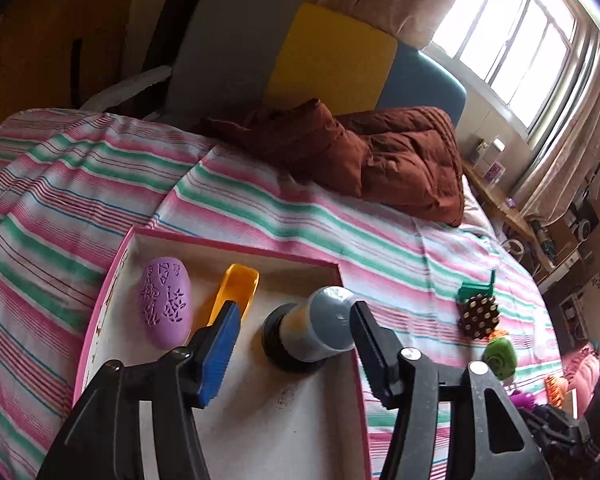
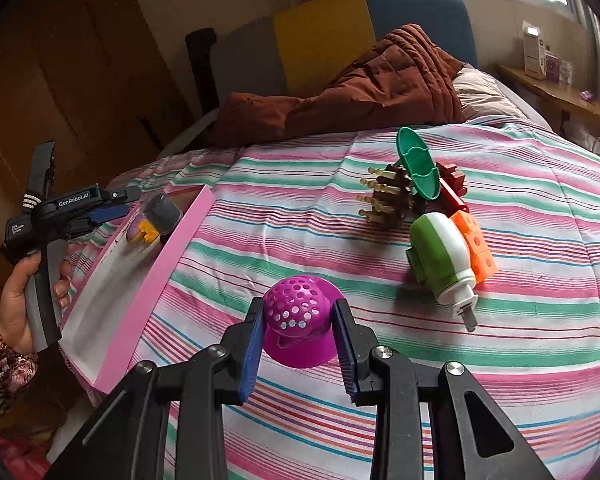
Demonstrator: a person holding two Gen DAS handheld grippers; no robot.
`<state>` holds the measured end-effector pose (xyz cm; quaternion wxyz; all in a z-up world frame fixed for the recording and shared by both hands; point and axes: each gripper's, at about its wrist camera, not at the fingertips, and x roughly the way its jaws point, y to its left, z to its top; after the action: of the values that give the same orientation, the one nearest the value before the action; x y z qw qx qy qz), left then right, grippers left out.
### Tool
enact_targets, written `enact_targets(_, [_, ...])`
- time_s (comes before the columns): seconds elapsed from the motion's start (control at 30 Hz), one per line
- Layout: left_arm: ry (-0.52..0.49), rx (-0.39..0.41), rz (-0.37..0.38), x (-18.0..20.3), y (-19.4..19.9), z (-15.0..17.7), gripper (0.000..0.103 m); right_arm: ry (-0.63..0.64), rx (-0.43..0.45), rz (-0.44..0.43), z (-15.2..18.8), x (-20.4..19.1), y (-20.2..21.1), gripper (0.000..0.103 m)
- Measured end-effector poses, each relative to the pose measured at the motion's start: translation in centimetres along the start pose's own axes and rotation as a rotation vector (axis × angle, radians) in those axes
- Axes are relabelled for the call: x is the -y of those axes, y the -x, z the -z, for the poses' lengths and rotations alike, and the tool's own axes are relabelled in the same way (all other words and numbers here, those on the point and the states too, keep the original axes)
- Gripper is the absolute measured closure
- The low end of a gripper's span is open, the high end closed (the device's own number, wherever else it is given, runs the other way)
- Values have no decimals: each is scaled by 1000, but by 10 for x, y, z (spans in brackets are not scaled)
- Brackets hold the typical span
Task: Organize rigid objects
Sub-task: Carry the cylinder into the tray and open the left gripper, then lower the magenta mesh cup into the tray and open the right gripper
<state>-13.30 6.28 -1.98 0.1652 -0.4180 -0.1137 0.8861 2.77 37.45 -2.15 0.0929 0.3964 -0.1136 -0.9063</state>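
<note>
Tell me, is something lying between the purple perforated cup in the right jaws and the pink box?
Nothing visible does. Between the purple cup and the pink box lies only bare striped bedsheet; the other toys sit farther right.

Striped bedspread (image 1: 300,208), brown quilt (image 1: 380,160), bright window (image 1: 512,40).

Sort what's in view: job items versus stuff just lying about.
Job: pink box, purple oval case, yellow scoop, grey bottle, magenta strainer, green-white toy, brown brush.
Lying about: brown quilt, striped bedsheet.
</note>
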Motion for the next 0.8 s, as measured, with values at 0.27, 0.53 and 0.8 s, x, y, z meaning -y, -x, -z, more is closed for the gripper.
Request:
enact_targets(0.27, [9,37,-76,-17,27,0,43,89,-14,-78,-12,-66,-10,69])
enact_targets(0.53, [-12,-8,-113,-50,55,40,43,162,-45,-152,-20,-130,-39,69])
enact_targets(0.8, [-99,-40,-136,-50,66,77,43,163,-117,-200,-34,-179,-80,69])
